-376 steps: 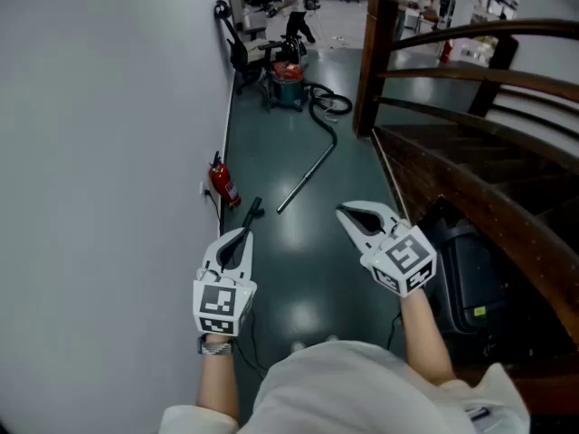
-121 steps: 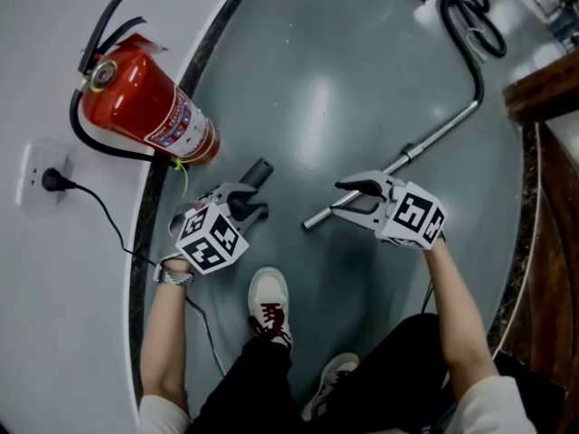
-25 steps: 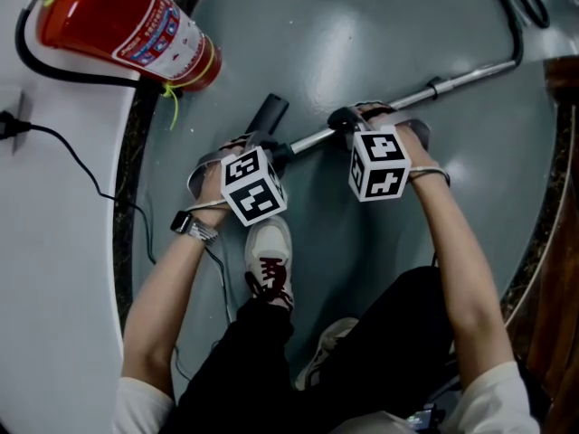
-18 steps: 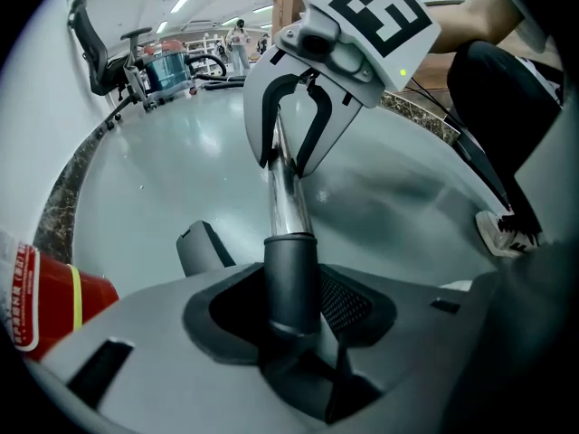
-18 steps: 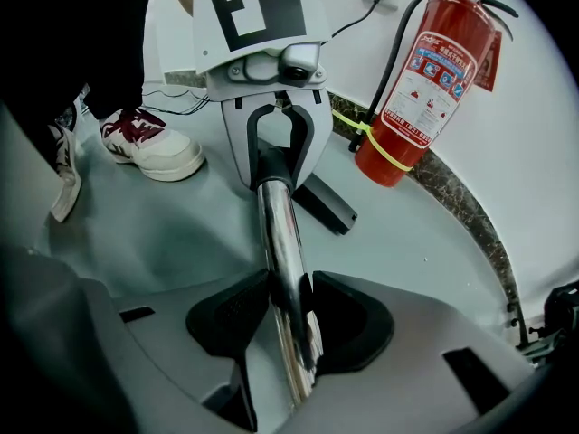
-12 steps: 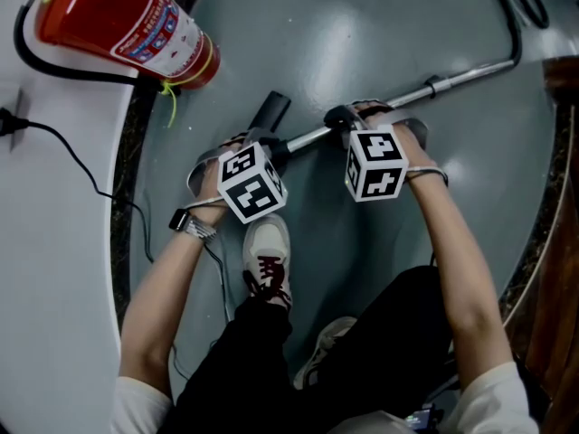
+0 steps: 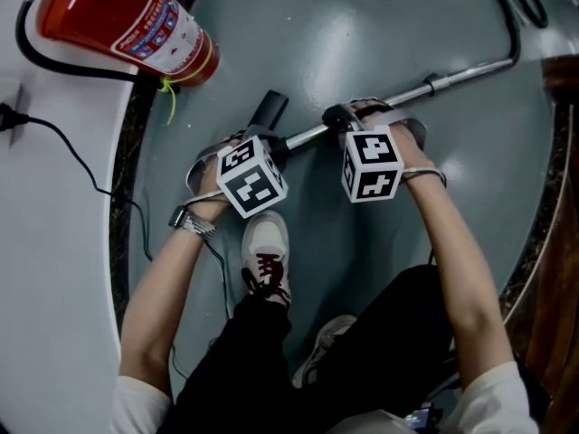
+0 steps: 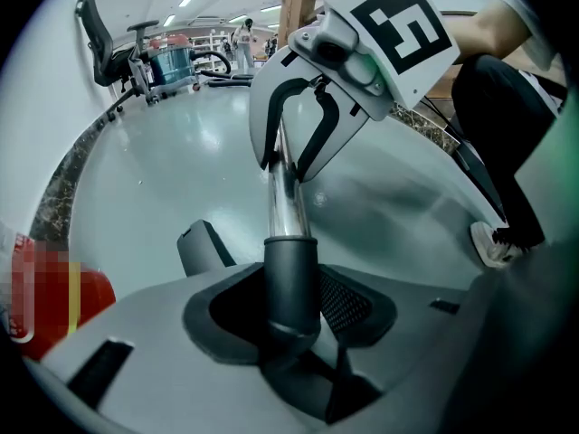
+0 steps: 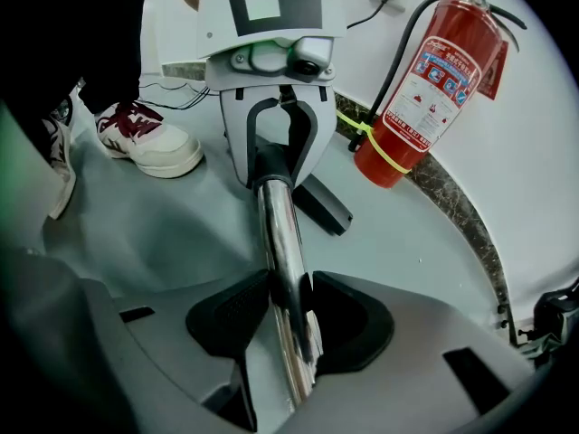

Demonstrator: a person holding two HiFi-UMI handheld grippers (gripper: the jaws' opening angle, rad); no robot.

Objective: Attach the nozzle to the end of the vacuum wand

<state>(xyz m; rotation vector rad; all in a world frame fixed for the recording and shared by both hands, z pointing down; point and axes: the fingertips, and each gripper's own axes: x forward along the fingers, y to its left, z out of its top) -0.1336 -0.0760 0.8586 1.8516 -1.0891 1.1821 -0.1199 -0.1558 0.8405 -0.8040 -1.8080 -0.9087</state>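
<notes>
The black nozzle (image 7: 270, 109) lies on the grey floor, its round collar (image 8: 289, 283) slipped over the end of the chrome wand (image 7: 398, 98). My left gripper (image 7: 271, 146) is shut on that collar. My right gripper (image 7: 342, 117) is shut on the wand (image 9: 282, 242) a short way along, facing the left one. In the left gripper view the wand (image 8: 282, 193) runs straight from the collar into the right gripper (image 8: 297, 138). In the right gripper view the left gripper (image 9: 274, 147) holds the far end, and the nozzle's flat tip (image 9: 326, 208) sticks out beside it.
A red fire extinguisher (image 7: 127, 21) stands against the white wall at the upper left, with a black power cable (image 7: 81, 165) beside it. The person's shoe (image 7: 264, 256) rests just below the left gripper. The black vacuum hose (image 7: 516, 25) curves away at the upper right toward the vacuum cleaner (image 8: 176, 61).
</notes>
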